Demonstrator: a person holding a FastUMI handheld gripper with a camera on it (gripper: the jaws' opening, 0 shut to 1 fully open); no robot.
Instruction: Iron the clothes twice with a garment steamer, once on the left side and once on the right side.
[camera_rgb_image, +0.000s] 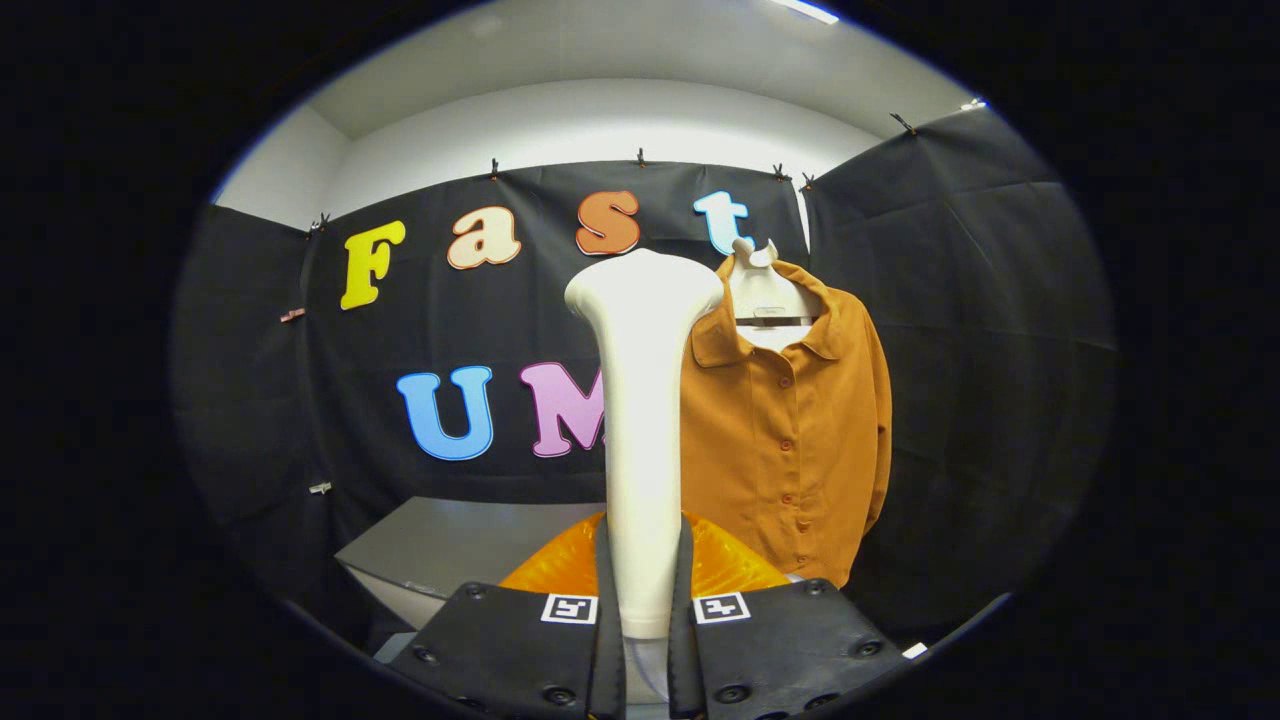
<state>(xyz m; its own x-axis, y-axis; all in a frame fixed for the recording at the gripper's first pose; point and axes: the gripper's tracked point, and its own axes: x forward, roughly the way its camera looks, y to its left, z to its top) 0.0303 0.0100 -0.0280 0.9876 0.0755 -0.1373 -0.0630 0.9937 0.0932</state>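
The tongs (642, 600) are gripping the steamer (640, 420), both fingers pressing against the sides of its white handle near the bottom. The steamer is standing upright between the fingers, its shaft rising straight up and widening into a rounded head at the top. Just beyond the fingers, on both sides of the handle, an orange ribbed part (725, 562) is showing; what it belongs to cannot be told.

Farther off and to the right of the steamer, a brown shirt (790, 430) is hanging on a white hanger (762, 290) against the black cloth wall (980, 330). The shirt is facing forward, buttoned down the front, with its collar open. The steamer's head is overlapping the shirt's left shoulder in the view; whether they are touching cannot be told.

To the far left, low down, a grey table (450, 545) is standing near the wall.
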